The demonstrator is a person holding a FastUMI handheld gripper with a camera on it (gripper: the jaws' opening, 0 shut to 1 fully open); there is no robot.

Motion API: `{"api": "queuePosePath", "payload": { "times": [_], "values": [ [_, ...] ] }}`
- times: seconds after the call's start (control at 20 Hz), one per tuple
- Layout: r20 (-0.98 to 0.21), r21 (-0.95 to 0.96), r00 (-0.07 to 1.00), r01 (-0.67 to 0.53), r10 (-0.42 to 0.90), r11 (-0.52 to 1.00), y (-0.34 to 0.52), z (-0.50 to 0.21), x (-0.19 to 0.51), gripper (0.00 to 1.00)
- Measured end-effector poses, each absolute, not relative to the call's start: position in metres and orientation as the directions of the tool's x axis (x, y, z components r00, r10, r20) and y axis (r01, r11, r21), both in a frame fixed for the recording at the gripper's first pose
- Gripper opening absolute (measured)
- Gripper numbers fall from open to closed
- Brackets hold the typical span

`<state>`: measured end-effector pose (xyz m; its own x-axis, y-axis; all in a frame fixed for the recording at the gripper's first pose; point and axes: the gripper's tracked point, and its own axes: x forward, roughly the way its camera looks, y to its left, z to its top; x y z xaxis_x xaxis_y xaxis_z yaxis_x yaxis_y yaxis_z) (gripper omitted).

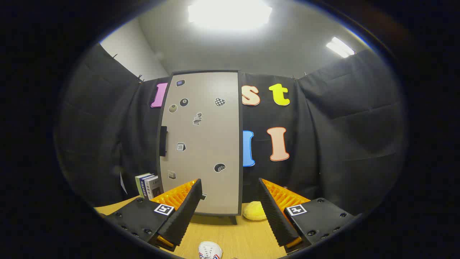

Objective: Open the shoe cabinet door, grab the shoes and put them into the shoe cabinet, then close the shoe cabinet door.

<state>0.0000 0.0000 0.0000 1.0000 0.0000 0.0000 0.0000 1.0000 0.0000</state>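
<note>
Gripper view gives me one shoe cabinet (201, 144), door shut, far ahead on the wooden table (233, 233). Three books (148, 185) stand left of it. My gripper (229, 205) gapes, clamping nothing. One yellow plush (253, 211) lies between the fingers, one white shoe (210, 250) nearer.

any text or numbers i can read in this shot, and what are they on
"10": calendar sticker on the shoe cabinet door.
Book spines left of the cabinet: print too small to read.
Square markers on the open gripper: patterns, no words.
Other door stickers: pictures.
</note>
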Motion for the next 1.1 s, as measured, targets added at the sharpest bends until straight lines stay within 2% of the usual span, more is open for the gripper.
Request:
{"api": "queuePosePath", "payload": {
  "times": [0.7,1.1],
  "values": [
    [0.018,0.000,1.000,-0.004,0.004,1.000,0.005,0.008,-0.008,0.97],
    [0.003,0.042,0.998,-0.056,0.055,0.998,0.022,0.013,0.001,0.97]
  ]
}}
